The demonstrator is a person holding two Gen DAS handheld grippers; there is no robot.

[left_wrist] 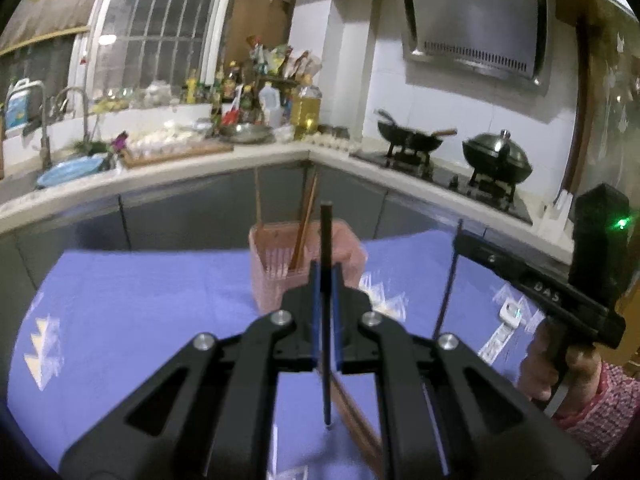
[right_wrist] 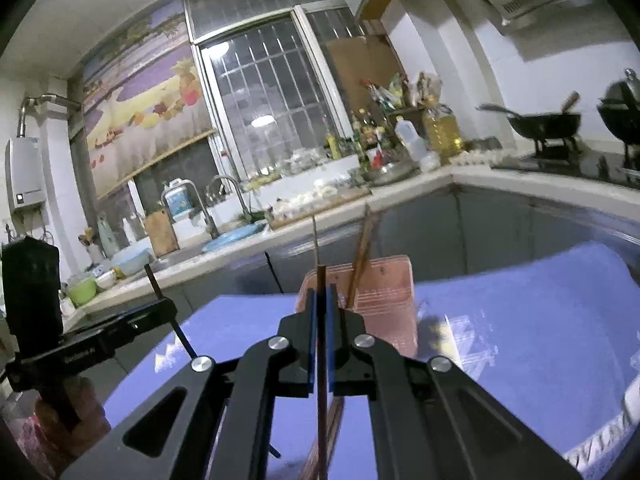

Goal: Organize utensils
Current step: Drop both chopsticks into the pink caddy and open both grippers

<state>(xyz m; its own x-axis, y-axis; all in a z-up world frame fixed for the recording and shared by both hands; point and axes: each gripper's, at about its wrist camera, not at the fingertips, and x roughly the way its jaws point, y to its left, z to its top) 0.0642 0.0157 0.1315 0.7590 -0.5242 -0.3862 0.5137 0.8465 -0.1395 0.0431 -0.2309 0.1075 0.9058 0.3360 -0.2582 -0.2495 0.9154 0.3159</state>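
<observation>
Left claw (left_wrist: 326, 276) clamped on an upright black chopstick (left_wrist: 327, 320), right claw (right_wrist: 322, 300) clamped on an upright brown chopstick (right_wrist: 321, 360), pink basket (left_wrist: 276, 272) behind, purple-clothed desk (left_wrist: 140, 300), kitchen counter (left_wrist: 180, 164) beyond.

basket (left_wrist: 306, 264) on table (left_wrist: 140, 300), chopsticks (left_wrist: 306, 224) upright in it — counter (left_wrist: 180, 168) behind, stove (left_wrist: 460, 172) right

place: home kitchen | cues: range hood (left_wrist: 476, 24), woks (left_wrist: 412, 138), sink faucet (right_wrist: 236, 196)
</observation>
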